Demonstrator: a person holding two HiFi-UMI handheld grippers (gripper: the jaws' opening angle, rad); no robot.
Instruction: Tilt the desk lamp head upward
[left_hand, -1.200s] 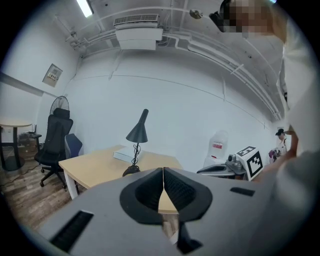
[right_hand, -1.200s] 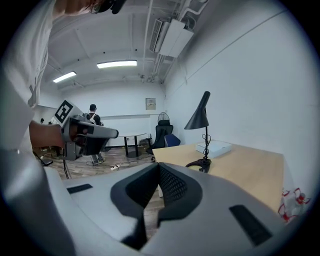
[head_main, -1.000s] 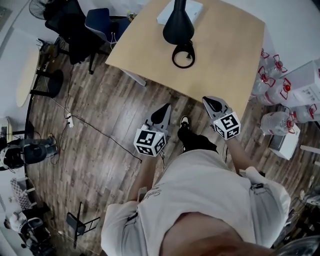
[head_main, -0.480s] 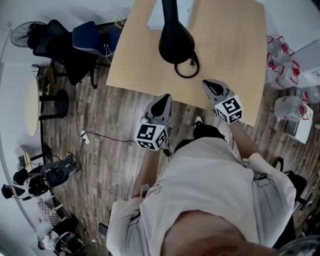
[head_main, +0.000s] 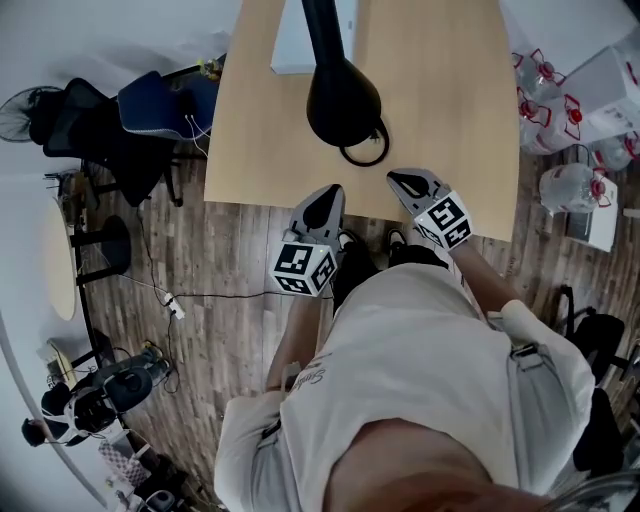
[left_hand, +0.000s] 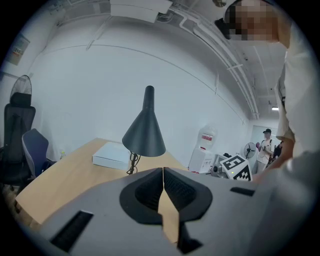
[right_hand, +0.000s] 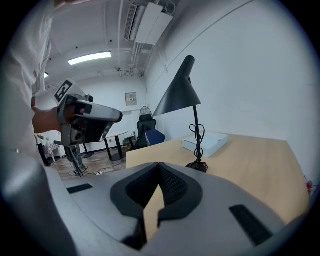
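- Here, my left gripper (head_main: 322, 203) and right gripper (head_main: 402, 181) are both closed on nothing, at the desk's (head_main: 250, 160) near edge.
- One lamp (head_main: 343, 98), one box (head_main: 292, 45); open wood beside them.

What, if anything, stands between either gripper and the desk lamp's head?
Nothing visible does. The left gripper and right gripper, both shut and empty, sit at the table near edge; only air lies before the lamp head. The white box lies behind it.

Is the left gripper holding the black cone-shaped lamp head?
No: the left gripper is shut and empty, with the black cone-shaped lamp head standing apart beyond it.
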